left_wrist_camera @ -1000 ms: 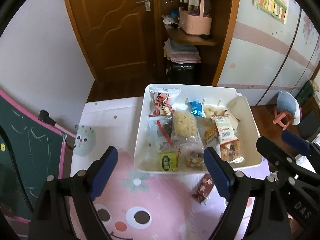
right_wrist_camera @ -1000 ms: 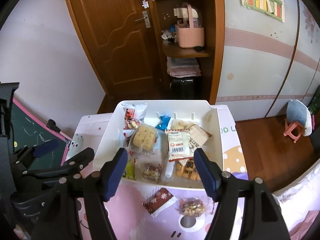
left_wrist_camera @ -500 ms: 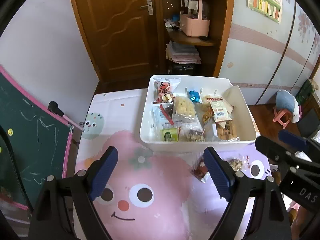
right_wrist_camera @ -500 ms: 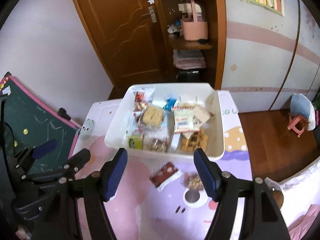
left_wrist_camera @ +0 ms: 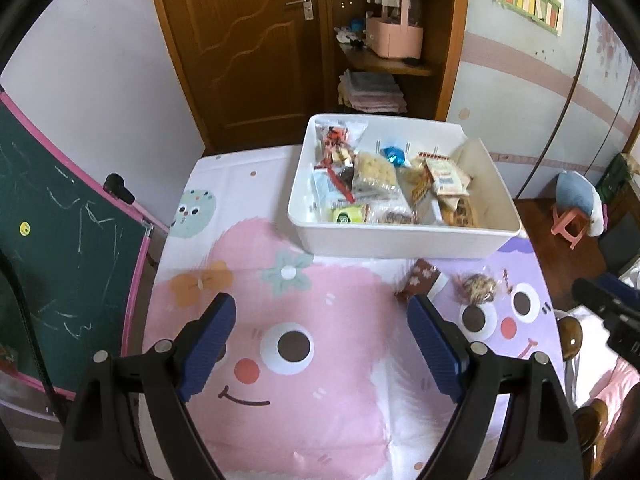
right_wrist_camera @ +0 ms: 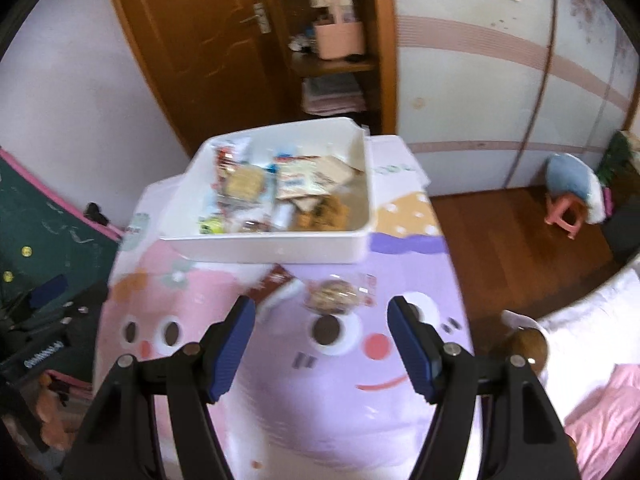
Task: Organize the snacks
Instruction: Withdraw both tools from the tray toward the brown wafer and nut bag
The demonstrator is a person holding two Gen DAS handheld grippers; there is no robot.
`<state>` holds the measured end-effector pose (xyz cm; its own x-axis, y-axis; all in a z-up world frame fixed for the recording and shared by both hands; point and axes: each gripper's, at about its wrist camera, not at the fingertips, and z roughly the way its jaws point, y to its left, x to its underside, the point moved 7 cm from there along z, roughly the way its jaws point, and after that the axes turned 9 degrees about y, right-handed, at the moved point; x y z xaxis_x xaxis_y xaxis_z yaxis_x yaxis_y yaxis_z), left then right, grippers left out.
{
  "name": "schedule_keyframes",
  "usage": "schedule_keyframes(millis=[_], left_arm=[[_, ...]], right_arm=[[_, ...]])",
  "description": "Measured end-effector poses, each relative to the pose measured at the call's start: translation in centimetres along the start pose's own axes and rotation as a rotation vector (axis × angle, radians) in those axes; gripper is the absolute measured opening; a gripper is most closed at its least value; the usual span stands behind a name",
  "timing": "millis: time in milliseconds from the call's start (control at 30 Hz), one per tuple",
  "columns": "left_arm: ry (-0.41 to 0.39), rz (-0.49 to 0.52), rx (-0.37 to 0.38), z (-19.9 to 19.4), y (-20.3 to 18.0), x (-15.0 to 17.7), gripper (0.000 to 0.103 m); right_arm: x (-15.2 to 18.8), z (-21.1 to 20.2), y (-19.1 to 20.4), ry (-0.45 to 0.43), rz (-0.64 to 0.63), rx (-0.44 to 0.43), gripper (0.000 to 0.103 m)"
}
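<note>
Nearest us, our left gripper (left_wrist_camera: pixel 322 344) and right gripper (right_wrist_camera: pixel 322 346) hang with jaws apart and nothing between them, above the cartoon tablecloth (left_wrist_camera: pixel 304 412). Just beyond lie a brown packet (left_wrist_camera: pixel 419 282) and a clear packet (left_wrist_camera: pixel 475 289), perhaps nuts. Behind them stands the white bin (left_wrist_camera: pixel 400 240), full of snacks.

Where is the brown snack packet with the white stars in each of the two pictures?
Left wrist view: the brown star packet lies on the tablecloth, just above the right fingertip, below the white bin.
Right wrist view: the packet is blurred, just above the left fingertip.
Shared landmark: the white bin's front wall, right behind the packet.
</note>
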<state>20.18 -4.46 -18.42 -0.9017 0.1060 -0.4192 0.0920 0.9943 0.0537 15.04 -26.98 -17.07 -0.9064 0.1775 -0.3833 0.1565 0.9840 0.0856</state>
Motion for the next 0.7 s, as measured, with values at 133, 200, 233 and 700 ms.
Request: schedule_keyframes(millis=[133, 200, 233, 700], left_arm=[[0.014, 0.007, -0.003, 1.0, 0.0, 0.9, 0.087], [0.023, 0.011, -0.001, 1.7, 0.0, 1.2, 0.087], [0.025, 0.013, -0.001, 1.9, 0.0, 1.3, 0.087], [0.087, 0.075, 0.021, 6.2, -1.9, 1.5, 0.087]], right_arm=[[0.8, 0.2, -2.3, -0.011, 0.031, 0.065, 0.069], [1.2, 0.6, -3.5, -0.002, 0.062, 0.062, 0.069], [1.4, 0.8, -3.9, 0.004, 0.073, 0.060, 0.069], [3.9, 5.0, -3.8, 0.096, 0.078, 0.055, 0.069]])
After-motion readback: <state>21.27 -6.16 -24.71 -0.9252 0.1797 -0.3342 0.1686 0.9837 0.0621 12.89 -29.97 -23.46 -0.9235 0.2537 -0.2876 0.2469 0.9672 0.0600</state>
